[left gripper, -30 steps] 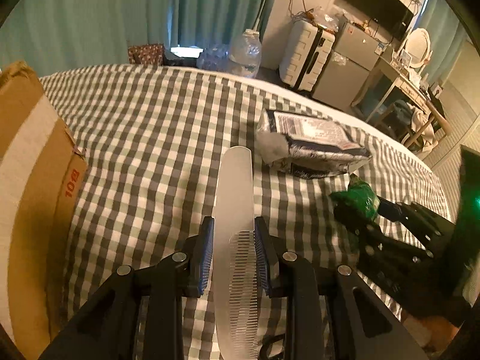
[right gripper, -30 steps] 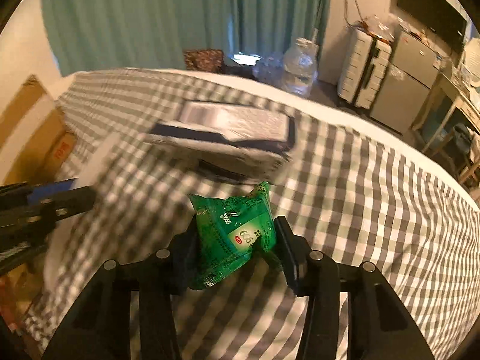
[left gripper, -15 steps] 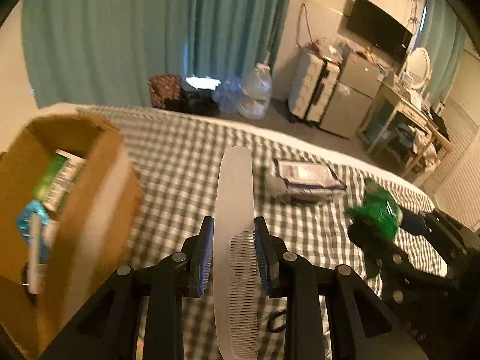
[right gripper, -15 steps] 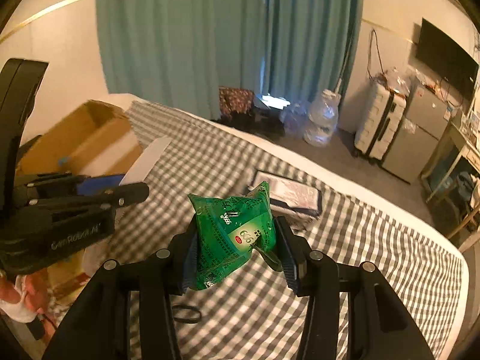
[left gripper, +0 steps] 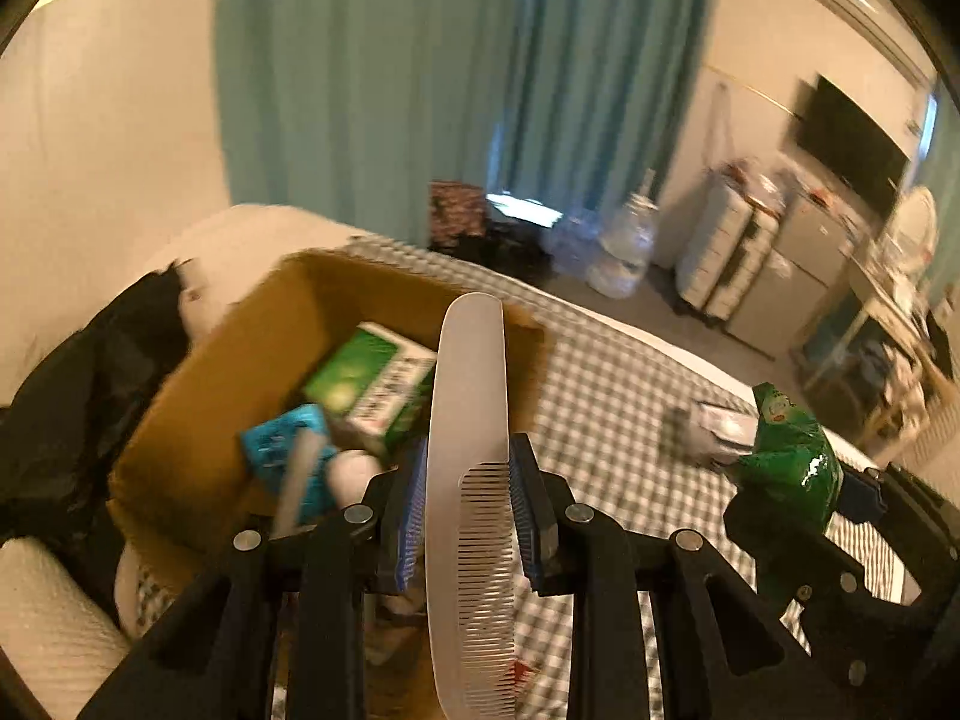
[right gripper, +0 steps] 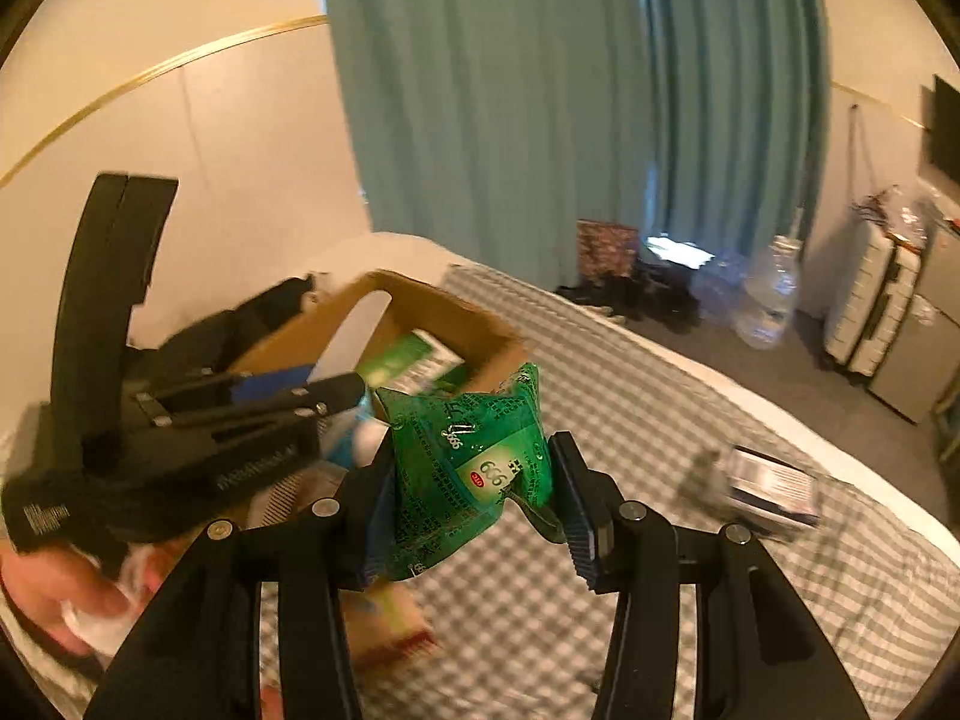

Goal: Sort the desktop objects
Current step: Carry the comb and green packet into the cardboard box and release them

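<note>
While angled downward, both tongs (left gripper: 469,516) (right gripper: 471,501) grip a comb (left gripper: 471,420) and a green packet (right gripper: 474,468).

**Both grippers carried up and over to the box**

The left gripper (left gripper: 468,498), with the white comb (left gripper: 471,420) clamped in it, has swung away from the open checked cloth (left gripper: 606,420) and now hangs above the cardboard box (left gripper: 198,420), whose inside has come into sight. The right gripper (right gripper: 474,498), gripping the green packet (right gripper: 474,450), has risen and followed toward the box too. The dark wrapped package (right gripper: 768,480) now lies well behind, off to the right.
</note>
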`<state>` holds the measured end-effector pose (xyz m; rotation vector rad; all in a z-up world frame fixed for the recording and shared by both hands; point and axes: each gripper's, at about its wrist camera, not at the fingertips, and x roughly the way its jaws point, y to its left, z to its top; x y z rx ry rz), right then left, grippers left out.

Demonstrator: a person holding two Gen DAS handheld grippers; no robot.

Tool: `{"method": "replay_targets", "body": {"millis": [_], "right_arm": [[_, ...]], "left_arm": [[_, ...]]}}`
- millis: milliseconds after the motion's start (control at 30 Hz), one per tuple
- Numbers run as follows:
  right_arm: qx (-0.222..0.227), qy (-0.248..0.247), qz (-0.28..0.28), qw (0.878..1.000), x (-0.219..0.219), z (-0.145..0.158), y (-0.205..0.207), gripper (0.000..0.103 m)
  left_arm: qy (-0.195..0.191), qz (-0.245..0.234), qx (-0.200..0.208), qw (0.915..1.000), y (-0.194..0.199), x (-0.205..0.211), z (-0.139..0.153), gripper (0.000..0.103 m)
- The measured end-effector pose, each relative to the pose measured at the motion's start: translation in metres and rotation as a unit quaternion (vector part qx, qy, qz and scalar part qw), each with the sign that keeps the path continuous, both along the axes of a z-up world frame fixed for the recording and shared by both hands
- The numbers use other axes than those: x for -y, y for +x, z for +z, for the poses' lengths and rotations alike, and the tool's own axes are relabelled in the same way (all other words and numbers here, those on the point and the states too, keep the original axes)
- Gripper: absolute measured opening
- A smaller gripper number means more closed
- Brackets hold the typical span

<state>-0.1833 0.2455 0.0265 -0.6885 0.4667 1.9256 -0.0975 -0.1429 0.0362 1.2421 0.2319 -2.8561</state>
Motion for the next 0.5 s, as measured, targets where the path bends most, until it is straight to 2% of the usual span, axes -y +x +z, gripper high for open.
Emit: {"method": "replay_targets", "body": {"millis": [167, 233, 333, 367, 400, 433, 467, 500], "right_arm": [[-0.007, -0.024, 0.002, 1.000, -0.023, -0.016, -0.051, 0.047], [-0.014, -0.032, 0.001, 0.999, -0.035, -0.021, -0.064, 0.048], [-0.014, -0.033, -0.012, 0.999, -0.052, -0.025, -0.080, 0.052], [-0.009, -0.027, -0.025, 0.999, -0.058, -0.025, -0.084, 0.064], [-0.005, -0.022, -0.038, 0.999, -0.060, -0.024, -0.084, 0.075], [0.002, -0.013, -0.058, 0.998, -0.064, -0.023, -0.084, 0.092], [0.004, 0.006, -0.076, 0.997, -0.063, -0.019, -0.083, 0.093], [0.000, 0.018, -0.081, 0.997, -0.062, -0.016, -0.081, 0.093]], "left_arm": [[-0.014, 0.029, 0.022, 0.9992, -0.007, 0.031, -0.022, 0.027], [-0.008, 0.039, 0.031, 0.9987, -0.010, 0.043, -0.032, 0.027], [0.011, 0.047, 0.048, 0.9977, -0.016, 0.063, -0.047, 0.034], [0.009, 0.054, 0.047, 0.9974, -0.016, 0.069, -0.051, 0.052], [0.002, 0.064, 0.041, 0.9971, -0.014, 0.074, -0.053, 0.076], [-0.005, 0.077, 0.036, 0.9963, -0.013, 0.079, -0.054, 0.085], [-0.009, 0.098, 0.031, 0.9947, -0.009, 0.085, -0.054, 0.094], [-0.009, 0.118, 0.025, 0.9927, -0.005, 0.090, -0.053, 0.095]]}}
